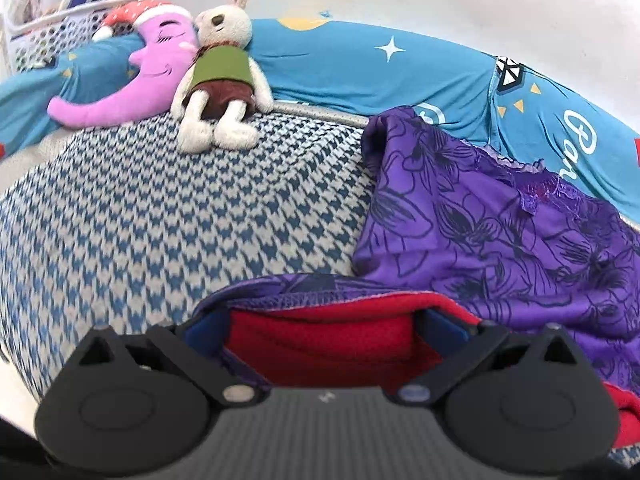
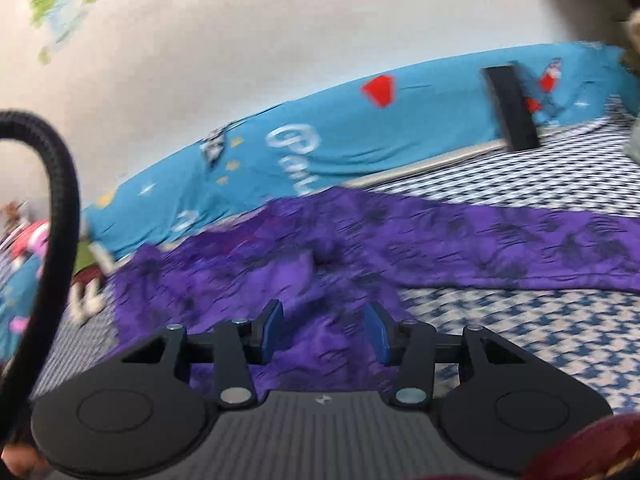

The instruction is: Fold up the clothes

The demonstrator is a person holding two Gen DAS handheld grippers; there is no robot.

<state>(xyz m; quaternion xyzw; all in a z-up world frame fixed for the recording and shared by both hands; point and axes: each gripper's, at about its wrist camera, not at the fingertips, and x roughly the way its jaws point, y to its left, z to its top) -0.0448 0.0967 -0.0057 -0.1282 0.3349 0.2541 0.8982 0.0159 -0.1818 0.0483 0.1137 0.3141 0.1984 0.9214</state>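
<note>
Left gripper (image 1: 326, 326) jaws spread wide over red fabric (image 1: 320, 340) beneath the purple floral garment (image 1: 500, 240); right gripper (image 2: 323, 330) likewise released, fingers apart above that garment lying rumpled on the houndstooth bedcover (image 1: 160, 208), blue quilt (image 1: 360, 72) behind.

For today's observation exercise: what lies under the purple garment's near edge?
A red cloth shows beneath the purple garment, between the open left tongs; how far it extends underneath is hidden.
</note>
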